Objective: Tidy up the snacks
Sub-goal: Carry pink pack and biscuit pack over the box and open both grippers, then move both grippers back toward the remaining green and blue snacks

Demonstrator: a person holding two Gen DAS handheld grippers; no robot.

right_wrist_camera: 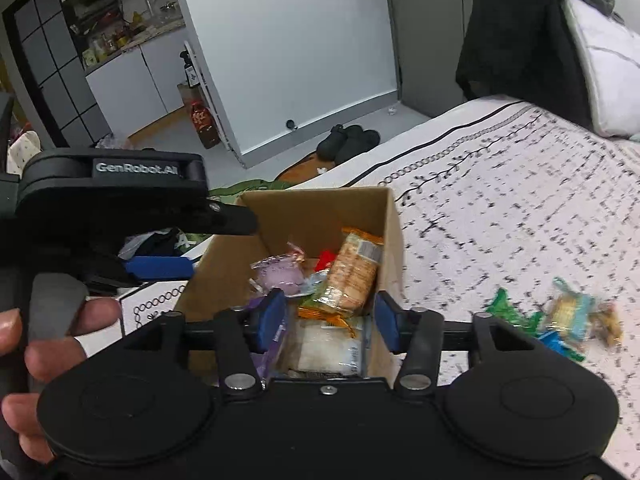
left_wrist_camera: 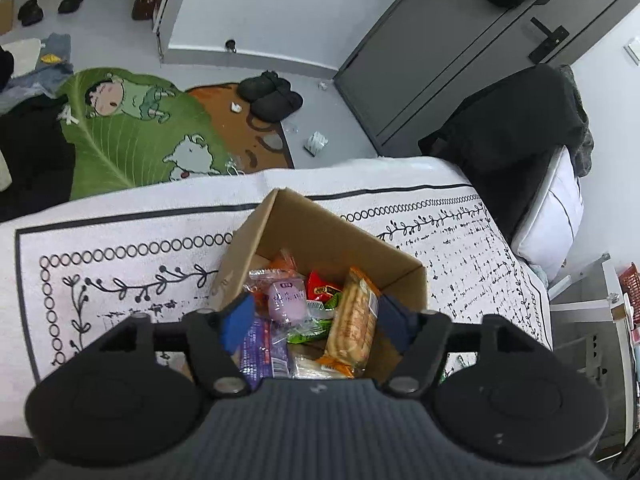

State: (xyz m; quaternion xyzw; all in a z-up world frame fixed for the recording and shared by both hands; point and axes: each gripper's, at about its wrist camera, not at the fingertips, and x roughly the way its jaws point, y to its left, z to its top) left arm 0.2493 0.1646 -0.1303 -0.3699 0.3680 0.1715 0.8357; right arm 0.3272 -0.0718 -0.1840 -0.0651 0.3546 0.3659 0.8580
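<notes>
Several loose snacks [right_wrist_camera: 560,316] lie on patterned bedspread [right_wrist_camera: 500,208] beside cardboard box [right_wrist_camera: 332,208].

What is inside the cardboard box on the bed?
The cardboard box holds wrapped snacks: a long cracker pack on top, a pink round pack, a red packet, a green one and a purple bag. Whatever lies beneath them is covered.
</notes>
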